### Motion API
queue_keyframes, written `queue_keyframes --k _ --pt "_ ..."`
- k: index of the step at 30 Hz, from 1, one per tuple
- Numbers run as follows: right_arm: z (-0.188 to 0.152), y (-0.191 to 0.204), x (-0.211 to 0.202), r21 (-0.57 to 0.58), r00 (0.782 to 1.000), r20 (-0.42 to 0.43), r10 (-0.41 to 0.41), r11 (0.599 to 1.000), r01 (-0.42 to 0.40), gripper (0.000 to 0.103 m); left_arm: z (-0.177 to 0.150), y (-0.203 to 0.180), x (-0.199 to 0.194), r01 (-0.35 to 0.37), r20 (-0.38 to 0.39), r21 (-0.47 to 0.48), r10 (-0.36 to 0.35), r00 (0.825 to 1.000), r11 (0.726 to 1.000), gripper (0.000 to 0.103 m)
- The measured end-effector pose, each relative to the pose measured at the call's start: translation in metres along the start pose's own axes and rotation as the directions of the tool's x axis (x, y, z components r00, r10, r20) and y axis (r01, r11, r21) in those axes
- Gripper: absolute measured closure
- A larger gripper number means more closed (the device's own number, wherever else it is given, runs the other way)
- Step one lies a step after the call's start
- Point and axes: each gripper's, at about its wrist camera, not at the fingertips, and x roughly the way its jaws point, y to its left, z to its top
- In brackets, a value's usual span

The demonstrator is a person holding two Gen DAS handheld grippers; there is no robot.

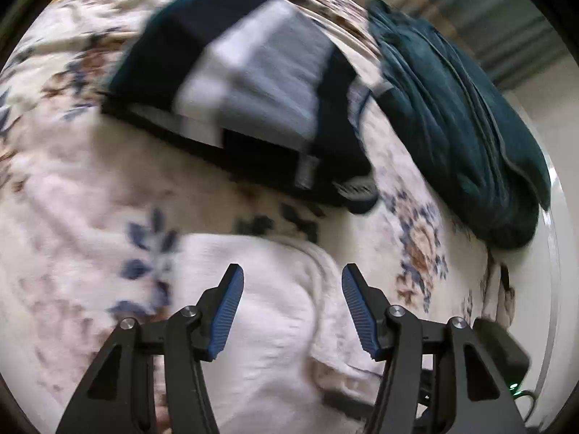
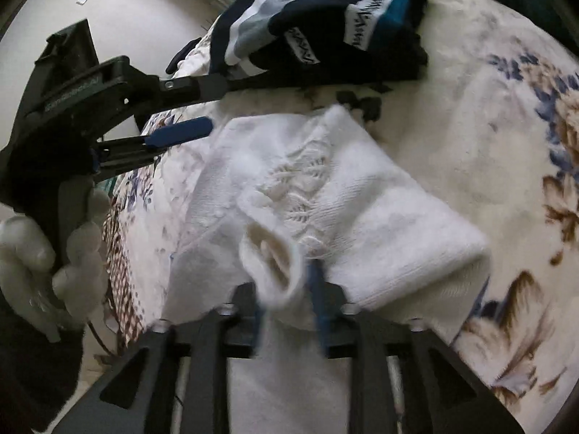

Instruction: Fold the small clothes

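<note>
Your right hand-held gripper [image 2: 289, 302] is hovering low over the near edge of the white knitted garment [image 2: 318, 195], and a rolled cuff or sleeve end of that garment is sitting between its blue pads [image 2: 318, 289]. The jaws are standing partly apart; motion blur there keeps me from telling whether the pads are pressing on the knit. Your left hand-held gripper [image 1: 293, 300] is standing about half open with nothing between its ribbed blue pads [image 1: 228, 311], and the same white knitted garment [image 1: 275, 325] is lying just below and ahead of it. In the right wrist view that left hand-held gripper [image 2: 202, 106] is reaching in from the left, its fingertips at the garment's far left corner, with your gloved hand [image 2: 50, 256] gripping its handle.

Beyond the white piece, a stack of folded dark clothes [image 1: 253, 86] with grey and white stripes is lying on the floral blanket [image 1: 72, 181]. A white band on that stack is carrying dark lettering, too blurred to read. The gripper body is showing faint lettering, too, equally unreadable. Further right, a dark teal cloth [image 1: 456, 115] is lying heaped near the blanket's edge.
</note>
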Motion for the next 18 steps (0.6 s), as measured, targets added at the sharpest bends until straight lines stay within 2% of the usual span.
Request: queue_keyframes --k 1,4,7,8,9,11,15,16,18 --pt "-0.008 0.005 -0.008 -0.008 1.0 0.003 0.013 1.0 -0.013 0.051 0.005 -0.006 0.007 0.02 -0.012 0.013 -0.019 1.0 1.0 0.049" --pt "-0.021 0.018 -0.018 -0.053 0.997 -0.035 0.066 0.996 -0.068 0.051 0.002 -0.02 0.028 0.022 -0.07 0.067 -0.017 0.997 0.998 0.049" --pt "-0.029 0.019 -0.02 -0.053 0.987 -0.093 0.129 0.99 -0.134 0.051 -0.004 -0.026 0.044 -0.046 -0.121 0.124 0.061 0.991 0.991 0.049" --pt "-0.03 0.017 -0.023 -0.041 0.988 -0.088 0.127 0.991 -0.131 0.051 -0.008 -0.026 0.045 -0.074 -0.128 0.155 0.094 0.987 0.985 0.049" --pt "-0.032 0.014 -0.028 -0.026 0.989 -0.076 0.13 0.991 -0.132 0.051 -0.01 -0.026 0.045 -0.108 -0.13 0.183 0.133 0.983 0.977 0.049" --pt "-0.034 0.007 -0.039 0.009 0.991 -0.03 0.13 0.991 -0.13 0.051 -0.014 -0.025 0.041 -0.113 -0.122 0.21 0.141 0.982 0.971 0.049" --pt "-0.028 -0.012 -0.06 0.131 0.991 0.109 0.073 0.988 -0.087 0.051 -0.017 -0.011 0.027 -0.095 -0.106 0.142 0.111 0.988 0.985 0.049" --pt "-0.022 -0.02 -0.064 0.174 0.99 0.143 0.023 0.984 -0.048 0.051 -0.017 -0.007 0.021 -0.102 -0.097 0.116 0.114 0.989 0.988 0.049" --pt "-0.007 -0.032 -0.065 0.222 0.983 0.181 -0.026 0.975 -0.015 0.051 -0.017 0.0 0.004 -0.11 -0.064 0.081 0.115 0.991 0.991 0.049"
